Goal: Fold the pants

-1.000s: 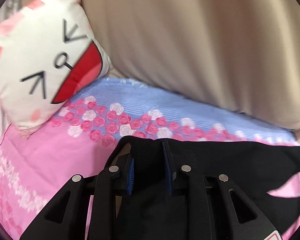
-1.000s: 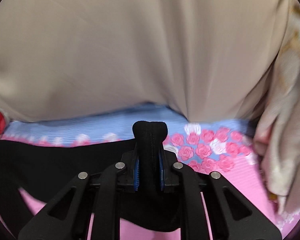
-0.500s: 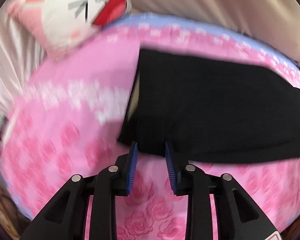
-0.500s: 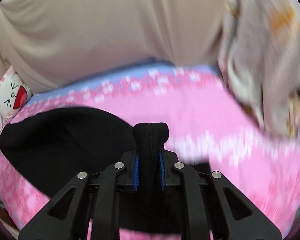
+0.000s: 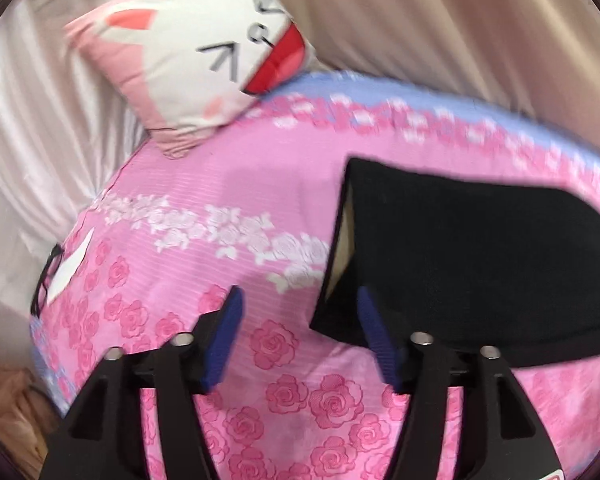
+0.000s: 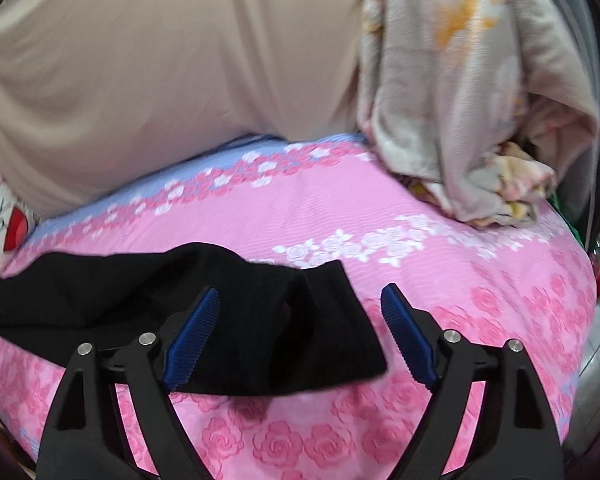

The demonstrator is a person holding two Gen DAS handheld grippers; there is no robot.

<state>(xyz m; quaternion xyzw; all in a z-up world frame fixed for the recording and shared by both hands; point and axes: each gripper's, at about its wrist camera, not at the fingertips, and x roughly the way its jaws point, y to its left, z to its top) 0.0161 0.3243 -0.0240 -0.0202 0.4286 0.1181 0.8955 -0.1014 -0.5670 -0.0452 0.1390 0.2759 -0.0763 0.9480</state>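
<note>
A bedroom: rose-print bedsheet (image 5: pixel 228 200), cat-face pillow (image 5: pixel 196 52).

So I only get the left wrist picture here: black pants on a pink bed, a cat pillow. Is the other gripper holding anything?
Observer: No. The right gripper is open; its jaws have just been opening, and the black pants lie loose on the bedspread below them.
Operator: And what's on the bed's far right?
Observer: A crumpled pale floral blanket, heaped at the bed's far edge.
Operator: Does it touch the pants?
Observer: No, bare pink bedspread separates them.
</note>
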